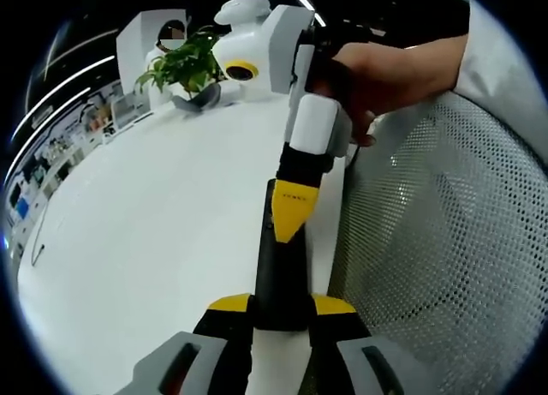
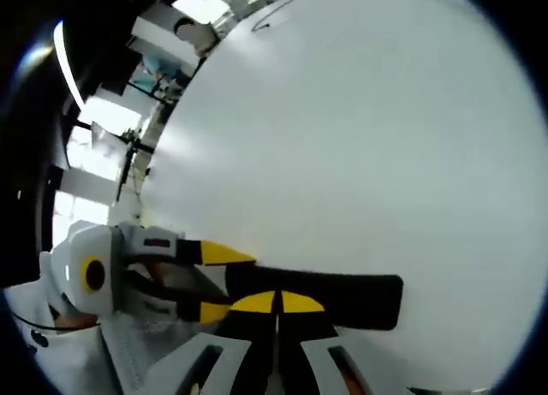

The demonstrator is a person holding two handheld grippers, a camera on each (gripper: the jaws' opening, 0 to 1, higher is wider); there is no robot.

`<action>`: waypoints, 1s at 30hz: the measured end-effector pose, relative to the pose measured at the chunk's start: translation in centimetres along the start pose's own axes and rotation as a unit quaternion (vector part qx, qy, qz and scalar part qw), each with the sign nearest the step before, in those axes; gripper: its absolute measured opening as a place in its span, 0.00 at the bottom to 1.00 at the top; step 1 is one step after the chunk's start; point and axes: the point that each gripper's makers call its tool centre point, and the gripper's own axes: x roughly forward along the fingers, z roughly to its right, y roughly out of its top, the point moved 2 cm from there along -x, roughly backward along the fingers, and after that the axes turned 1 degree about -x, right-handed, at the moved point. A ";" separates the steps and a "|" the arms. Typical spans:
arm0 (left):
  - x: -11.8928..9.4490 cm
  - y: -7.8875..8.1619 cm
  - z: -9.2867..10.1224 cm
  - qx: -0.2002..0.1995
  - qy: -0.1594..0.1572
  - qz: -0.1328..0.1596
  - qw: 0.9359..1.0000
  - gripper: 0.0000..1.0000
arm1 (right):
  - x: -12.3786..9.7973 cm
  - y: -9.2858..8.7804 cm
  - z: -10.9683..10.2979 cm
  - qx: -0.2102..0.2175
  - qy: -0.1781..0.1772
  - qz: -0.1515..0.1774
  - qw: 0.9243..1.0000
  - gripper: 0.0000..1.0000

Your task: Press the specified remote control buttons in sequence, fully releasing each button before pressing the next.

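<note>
Two claws met on one black remote control [image 1: 278,266]: the left claw [image 1: 281,308] had its yellow-tipped jaws clamped on the remote's near end, holding it just above the white surface [image 1: 145,232]. Just beyond, the right claw [image 1: 291,213] came down from a person's hand [image 1: 377,74], its yellow tip, jaws together, touching the remote's top face. Farther off, past both claws, a potted plant [image 1: 188,69] stood on the surface, with a white mesh chair back [image 1: 445,232] right of them.

The long black remote control [image 1: 281,275] [image 2: 330,297] lies flat at the white table's edge.
</note>
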 end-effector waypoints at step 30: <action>0.0 0.0 -0.2 -0.014 0.005 -0.006 1.000 0.24 | 0.1 0.3 0.0 -0.044 -0.028 0.016 0.999 0.00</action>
